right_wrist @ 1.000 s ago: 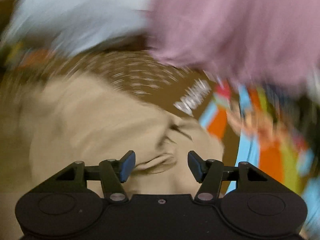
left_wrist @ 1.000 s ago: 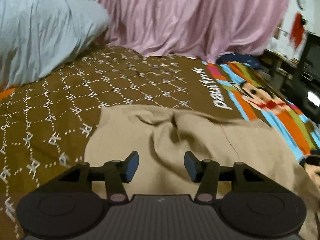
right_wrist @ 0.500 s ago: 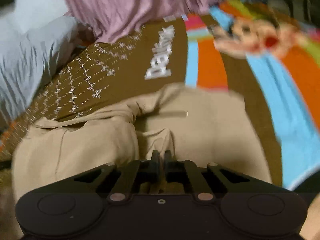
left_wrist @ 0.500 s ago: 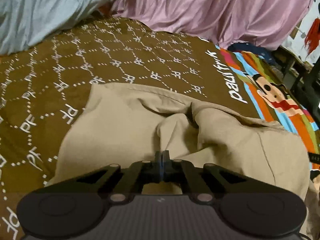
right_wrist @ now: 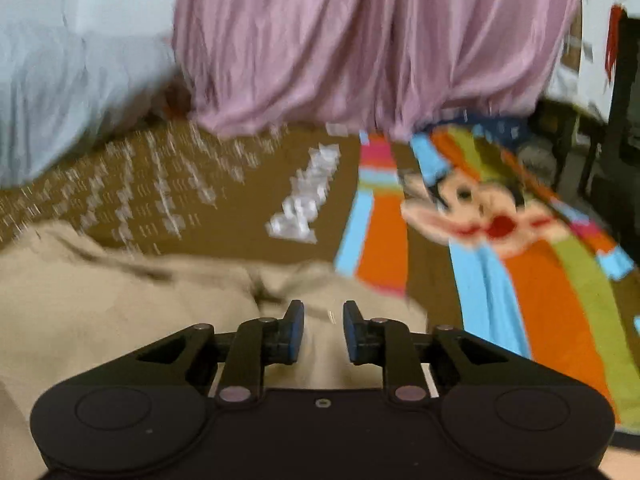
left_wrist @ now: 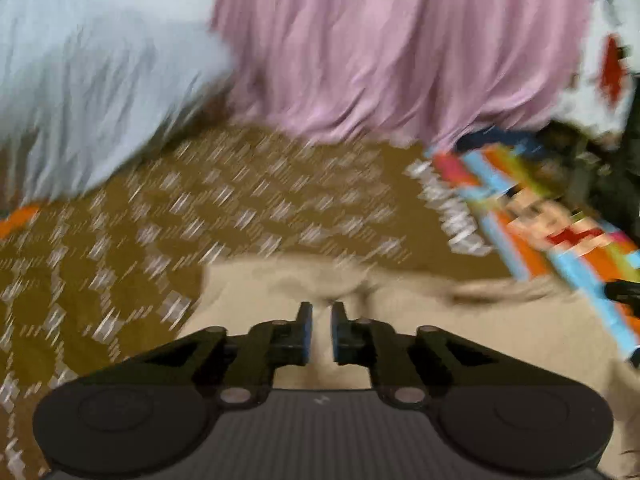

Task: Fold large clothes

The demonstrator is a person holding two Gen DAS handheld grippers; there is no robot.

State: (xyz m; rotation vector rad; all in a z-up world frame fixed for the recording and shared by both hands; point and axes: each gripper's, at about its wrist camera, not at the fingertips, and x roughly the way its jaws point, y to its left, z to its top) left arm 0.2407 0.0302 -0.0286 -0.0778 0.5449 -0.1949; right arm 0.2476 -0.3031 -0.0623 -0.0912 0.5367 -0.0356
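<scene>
A beige garment (left_wrist: 460, 332) lies bunched on a brown patterned bedspread (left_wrist: 224, 208); it also shows in the right wrist view (right_wrist: 120, 304). My left gripper (left_wrist: 319, 330) hovers over the garment's top edge, its jaws a narrow gap apart with nothing between them. My right gripper (right_wrist: 323, 330) is over the garment's right part, jaws partly open and empty. Both views are motion-blurred.
A pink cloth (left_wrist: 400, 48) and a pale blue cloth (left_wrist: 88, 80) hang or pile at the far side of the bed. A colourful cartoon-print section of the bedspread (right_wrist: 500, 224) lies to the right. Dark furniture (right_wrist: 612, 152) stands at far right.
Both grippers were shut on folds of the beige garment half a second ago; now both have opened and let go, and have lifted back from the cloth.
</scene>
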